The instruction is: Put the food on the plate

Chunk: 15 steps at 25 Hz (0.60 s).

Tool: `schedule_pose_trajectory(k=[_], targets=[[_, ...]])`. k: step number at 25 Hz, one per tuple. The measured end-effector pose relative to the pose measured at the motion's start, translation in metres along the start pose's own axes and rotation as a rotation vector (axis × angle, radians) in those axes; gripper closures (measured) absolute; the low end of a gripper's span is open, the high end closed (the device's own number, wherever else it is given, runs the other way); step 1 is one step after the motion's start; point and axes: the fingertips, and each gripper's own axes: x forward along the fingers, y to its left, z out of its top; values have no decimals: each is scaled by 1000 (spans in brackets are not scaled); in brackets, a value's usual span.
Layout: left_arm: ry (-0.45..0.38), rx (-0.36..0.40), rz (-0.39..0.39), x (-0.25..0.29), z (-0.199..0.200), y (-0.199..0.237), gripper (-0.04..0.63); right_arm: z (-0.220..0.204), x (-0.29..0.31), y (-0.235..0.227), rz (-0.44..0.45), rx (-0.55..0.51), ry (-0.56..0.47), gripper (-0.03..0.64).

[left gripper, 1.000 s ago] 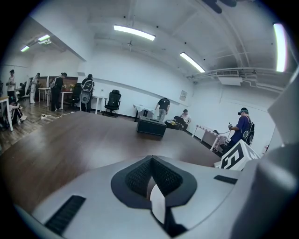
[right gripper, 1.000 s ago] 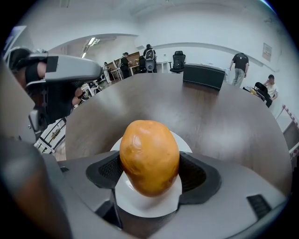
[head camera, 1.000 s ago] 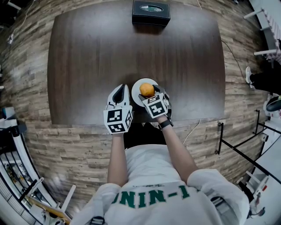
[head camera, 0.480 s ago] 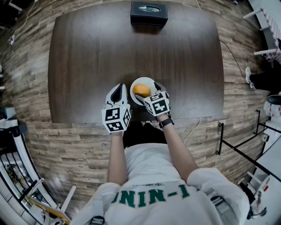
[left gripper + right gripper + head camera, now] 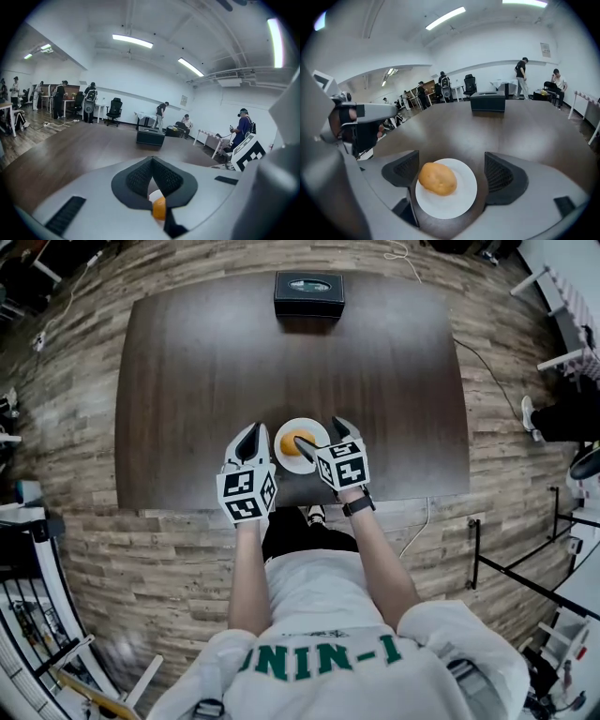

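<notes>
An orange-brown potato (image 5: 298,441) lies on a small white plate (image 5: 292,463) near the front edge of the dark table (image 5: 187,371). My right gripper (image 5: 319,434) hovers over the plate's near right side with its jaws wide and closing slightly. In the right gripper view the potato (image 5: 437,178) rests on the plate (image 5: 457,204) between the fingers of my right gripper (image 5: 452,173), and neither pad presses it. My left gripper (image 5: 249,433) sits just left of the plate, shut and empty. In the left gripper view, a bit of potato (image 5: 159,208) shows below my left gripper's (image 5: 152,176) closed pads.
A black box (image 5: 308,293) stands at the table's far edge, also seen as the black box (image 5: 487,101) beyond the plate. Wooden floor surrounds the table. People, chairs and desks stand far off in the room.
The right gripper's jaws have opened off the potato, which now lies on the plate. The right gripper has drawn back slightly towards me. The left gripper has barely moved.
</notes>
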Motion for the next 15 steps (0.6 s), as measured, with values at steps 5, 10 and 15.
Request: schedule_pose_trajectory(k=[5,10,15], targets=[[-61,25,-12,-16,29,-22,583,33,-44,-4,-13,3,-111,235],[-125,56,-37,-30,60,-48,583,66,-89,-12,-37,-5,-230,287],[-188,77,-62,-47,87,-73,583,99,-141,-17,-50,3,-372,367]])
